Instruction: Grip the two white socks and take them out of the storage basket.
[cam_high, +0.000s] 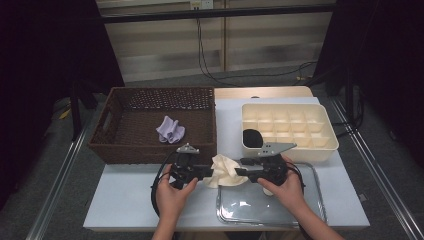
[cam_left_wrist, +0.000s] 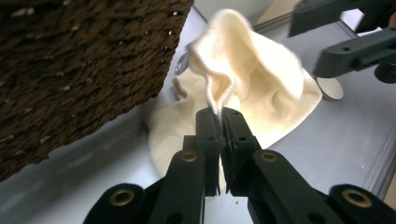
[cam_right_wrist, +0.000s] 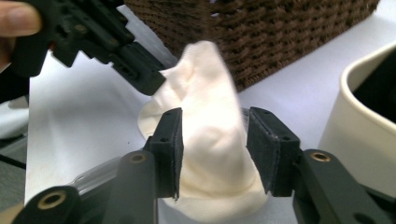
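L gripper (cam_left_wrist: 219, 116) was clamped on cream sock's (cam_high: 225, 171) cuff, 6 o'clock of basket (cam_high: 111, 142). R gripper (cam_right_wrist: 214, 140) sat open around it, no pinch. Risk: sock sags, slips w/ one grip.

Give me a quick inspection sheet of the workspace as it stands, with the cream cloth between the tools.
Surface: white table, bare at front left.
Job's things: cream cloth lifted at one edge, its bulk on the table; wicker basket behind it.
Clutter: lilac cloth in the basket; cream divided tray with a black item in a front cell; clear tray at the front.
Grippers: left tool shut on the cloth's hem; right tool open, the cloth between its jaws, pads not pressing.
Cables: black cable loops from the left tool; more on the floor behind.
Surroundings: dark, with a pale slatted wall at the back.
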